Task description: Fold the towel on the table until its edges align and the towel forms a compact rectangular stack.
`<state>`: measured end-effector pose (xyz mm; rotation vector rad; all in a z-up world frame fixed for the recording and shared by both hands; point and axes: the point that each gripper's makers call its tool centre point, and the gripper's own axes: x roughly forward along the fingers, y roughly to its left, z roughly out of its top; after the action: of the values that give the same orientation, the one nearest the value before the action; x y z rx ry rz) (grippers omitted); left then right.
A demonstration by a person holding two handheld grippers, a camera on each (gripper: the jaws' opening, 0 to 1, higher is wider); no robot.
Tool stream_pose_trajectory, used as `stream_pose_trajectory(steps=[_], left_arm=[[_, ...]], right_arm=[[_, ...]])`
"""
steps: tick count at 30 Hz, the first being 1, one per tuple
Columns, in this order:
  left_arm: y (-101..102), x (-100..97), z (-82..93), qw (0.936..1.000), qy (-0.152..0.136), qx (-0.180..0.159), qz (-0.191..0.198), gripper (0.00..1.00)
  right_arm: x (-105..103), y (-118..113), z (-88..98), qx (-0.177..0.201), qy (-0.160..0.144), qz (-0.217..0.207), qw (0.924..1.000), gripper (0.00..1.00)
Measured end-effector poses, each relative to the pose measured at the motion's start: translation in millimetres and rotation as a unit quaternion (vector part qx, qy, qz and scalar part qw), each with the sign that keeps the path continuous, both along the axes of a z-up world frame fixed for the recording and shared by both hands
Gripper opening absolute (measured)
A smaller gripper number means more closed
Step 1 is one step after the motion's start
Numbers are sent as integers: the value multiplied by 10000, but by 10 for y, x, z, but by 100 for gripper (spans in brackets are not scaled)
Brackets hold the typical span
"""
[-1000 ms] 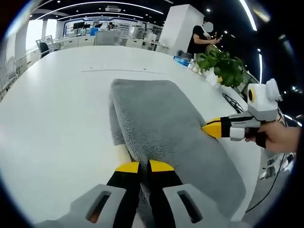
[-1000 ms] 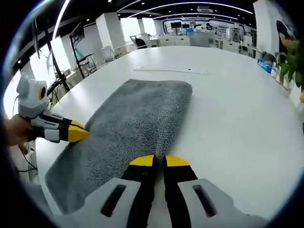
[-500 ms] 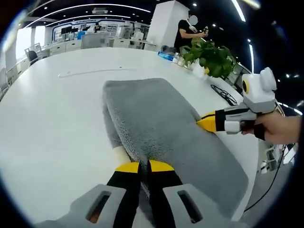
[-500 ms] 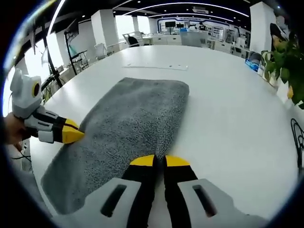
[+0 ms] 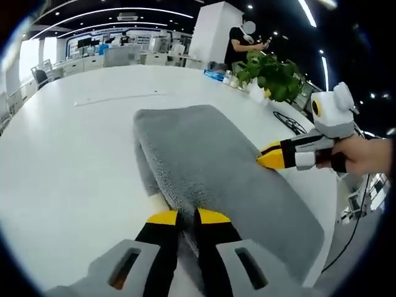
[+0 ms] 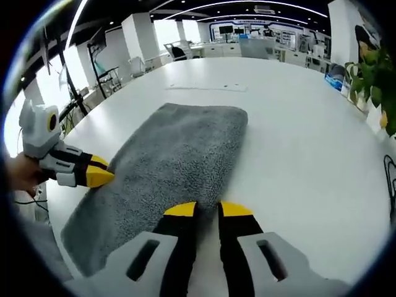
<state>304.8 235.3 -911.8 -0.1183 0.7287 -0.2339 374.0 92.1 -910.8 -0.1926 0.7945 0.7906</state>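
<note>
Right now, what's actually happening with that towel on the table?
A person works a gray towel on a white table with two handheld grippers. The towel lies folded into a long strip. The left gripper sits at one long edge, jaws nearly together on the fabric; the right gripper sits at the opposite edge, jaws slightly apart. A potted plant stands beyond.

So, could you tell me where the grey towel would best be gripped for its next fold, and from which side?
Probably at the near short end of the grey towel, one corner per gripper, coming in low from the two long sides. It lies flat as a long folded strip on the white table, the far end already tidy, so carrying the near end over would halve it.
</note>
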Motion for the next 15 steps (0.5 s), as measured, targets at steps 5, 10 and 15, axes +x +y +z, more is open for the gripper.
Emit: stream_pose_trajectory(steps=[5, 10, 15], left_arm=[[-9, -98, 182, 9998, -84, 38, -181, 23], [-46, -218, 308, 9982, -134, 267, -513, 30], [-191, -410, 363, 9906, -164, 661, -1189, 34]], right_arm=[[-75, 21, 89, -11, -63, 317, 9995, 19], [-192, 59, 238, -50, -219, 820, 9964, 24], [-365, 91, 357, -85, -325, 1262, 9914, 28]])
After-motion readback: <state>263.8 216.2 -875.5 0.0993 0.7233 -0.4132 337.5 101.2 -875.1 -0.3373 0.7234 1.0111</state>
